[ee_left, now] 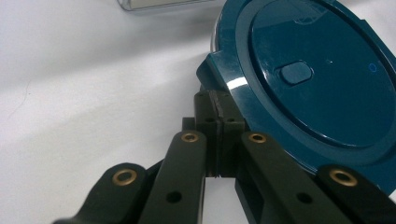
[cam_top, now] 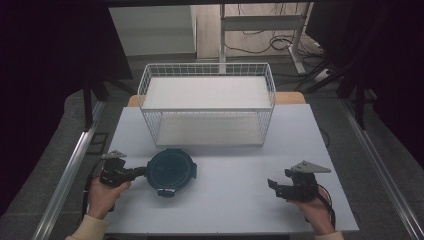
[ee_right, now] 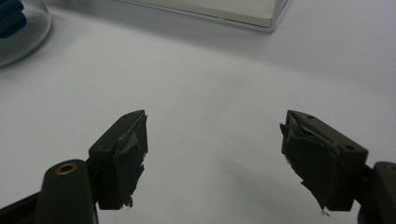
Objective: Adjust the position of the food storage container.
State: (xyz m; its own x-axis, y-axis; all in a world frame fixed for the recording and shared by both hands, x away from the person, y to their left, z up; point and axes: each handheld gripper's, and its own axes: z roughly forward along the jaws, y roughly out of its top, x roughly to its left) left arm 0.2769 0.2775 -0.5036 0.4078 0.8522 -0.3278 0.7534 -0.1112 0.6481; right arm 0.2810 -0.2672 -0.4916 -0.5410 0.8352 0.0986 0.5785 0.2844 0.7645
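A round dark teal lid [cam_top: 170, 170] [ee_left: 322, 74] with side latches sits on a clear container on the white table [cam_top: 235, 200], front left of centre. My left gripper [cam_top: 141, 172] [ee_left: 217, 100] lies level at the lid's left edge. Its jaws are pressed together, with the tips right at a side latch [ee_left: 210, 70]. I see nothing between the pads. My right gripper [cam_top: 274, 187] [ee_right: 215, 140] rests over bare table at the front right. It is open with nothing between its fingers. The container's clear rim [ee_right: 23, 32] shows far off in the right gripper view.
A white wire basket [cam_top: 207, 107] with a pale floor stands at the back middle of the table, just behind the lid. Metal rails [cam_top: 70, 170] run along both table sides. Bare tabletop lies between the lid and my right gripper.
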